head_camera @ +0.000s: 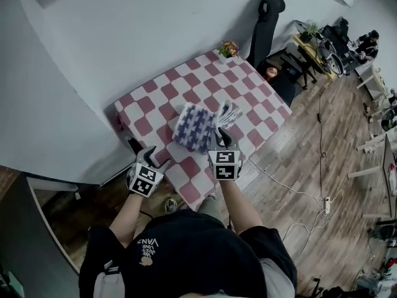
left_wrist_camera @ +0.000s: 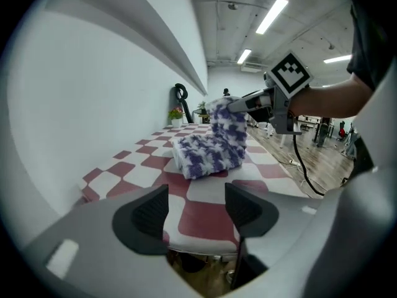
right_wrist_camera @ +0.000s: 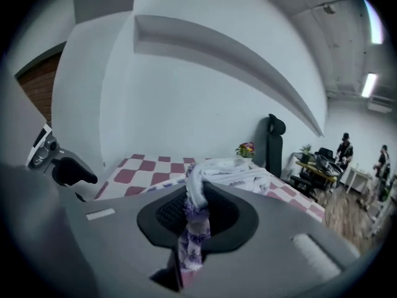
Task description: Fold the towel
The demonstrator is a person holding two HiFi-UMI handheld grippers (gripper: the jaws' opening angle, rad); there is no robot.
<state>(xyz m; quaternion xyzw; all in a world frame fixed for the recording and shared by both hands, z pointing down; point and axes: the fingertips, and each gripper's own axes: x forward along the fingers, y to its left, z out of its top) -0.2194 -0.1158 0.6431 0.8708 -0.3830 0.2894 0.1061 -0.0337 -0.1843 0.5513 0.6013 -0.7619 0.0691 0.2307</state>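
Observation:
A white towel with a purple pattern (head_camera: 194,127) lies partly folded in the middle of the red-and-white checked table (head_camera: 245,89). My right gripper (head_camera: 222,139) is shut on the towel's near right edge and holds that edge lifted off the table; in the right gripper view the cloth (right_wrist_camera: 197,194) hangs pinched between the pads. My left gripper (head_camera: 151,155) is open and holds nothing, over the table's near left edge and apart from the towel. In the left gripper view the towel (left_wrist_camera: 205,152) sits beyond the open jaws, with the right gripper (left_wrist_camera: 257,102) raising its edge.
A small flower pot (head_camera: 228,48) stands at the table's far corner, with a black chair (head_camera: 267,23) behind it. A white wall runs along the left. Cables and a power strip (head_camera: 327,202) lie on the wooden floor at the right. Desks with people are far right.

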